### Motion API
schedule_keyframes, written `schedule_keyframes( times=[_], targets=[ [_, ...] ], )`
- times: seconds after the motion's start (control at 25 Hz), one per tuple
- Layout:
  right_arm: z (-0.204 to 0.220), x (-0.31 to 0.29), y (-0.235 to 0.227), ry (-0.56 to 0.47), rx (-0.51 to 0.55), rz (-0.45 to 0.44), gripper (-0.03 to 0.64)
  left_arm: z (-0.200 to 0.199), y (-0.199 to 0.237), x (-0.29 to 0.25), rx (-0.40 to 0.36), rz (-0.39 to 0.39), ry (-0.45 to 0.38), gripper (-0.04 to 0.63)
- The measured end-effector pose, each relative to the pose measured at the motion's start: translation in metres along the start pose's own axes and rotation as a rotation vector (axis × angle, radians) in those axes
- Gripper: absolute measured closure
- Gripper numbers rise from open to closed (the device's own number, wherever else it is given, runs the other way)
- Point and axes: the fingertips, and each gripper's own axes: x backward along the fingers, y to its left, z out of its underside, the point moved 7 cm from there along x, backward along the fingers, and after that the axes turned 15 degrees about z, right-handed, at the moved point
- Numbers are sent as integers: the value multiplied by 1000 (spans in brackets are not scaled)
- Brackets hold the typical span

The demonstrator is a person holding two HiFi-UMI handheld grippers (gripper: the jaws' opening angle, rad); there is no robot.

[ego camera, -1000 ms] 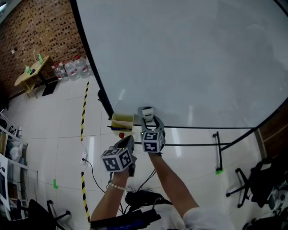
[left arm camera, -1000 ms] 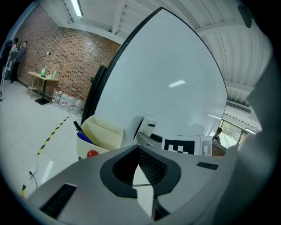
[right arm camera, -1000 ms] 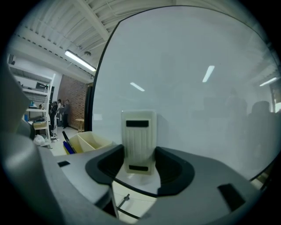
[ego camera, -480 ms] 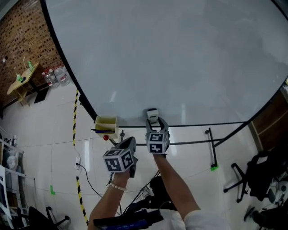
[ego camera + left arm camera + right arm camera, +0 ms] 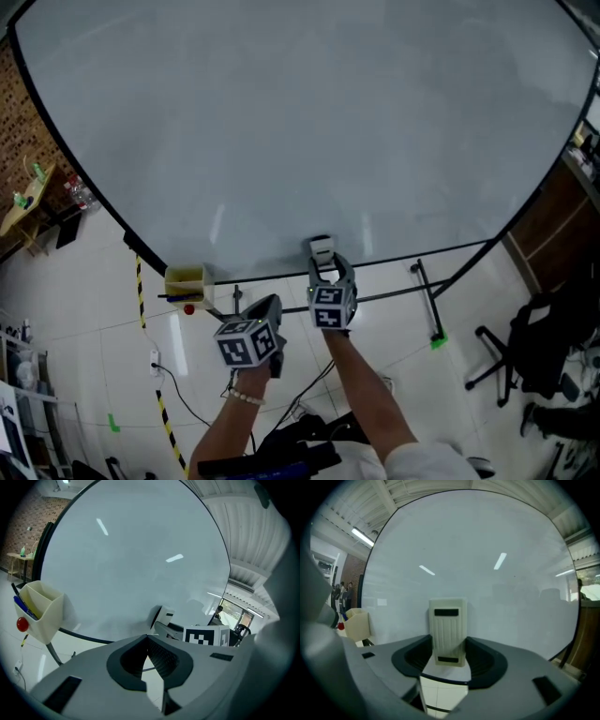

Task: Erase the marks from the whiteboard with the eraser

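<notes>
Right claw (image 5: 449, 649) pinches the eraser (image 5: 448, 620) by its long sides, looks like a light, stiff plastic block, decent hold for rubbing the whiteboard (image 5: 501, 602); left claw (image 5: 148, 643) pressed together, empty

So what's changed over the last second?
The right claw, shut on the eraser, slid right along the whiteboard's bottom edge, away from the pen holder. The left claw trailed along, shut and empty. The grip on the eraser stayed the same.

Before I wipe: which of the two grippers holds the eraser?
The right gripper: its jaws clamp the pale ribbed eraser near the whiteboard's lower edge. The left gripper holds nothing.
</notes>
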Motion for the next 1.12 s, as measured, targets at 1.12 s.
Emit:
schedule_keyframes(
  times=[1.12],
  targets=[
    [49, -67, -396, 1, 5, 70, 365, 59, -218, -299, -13, 85, 97, 607]
  ],
)
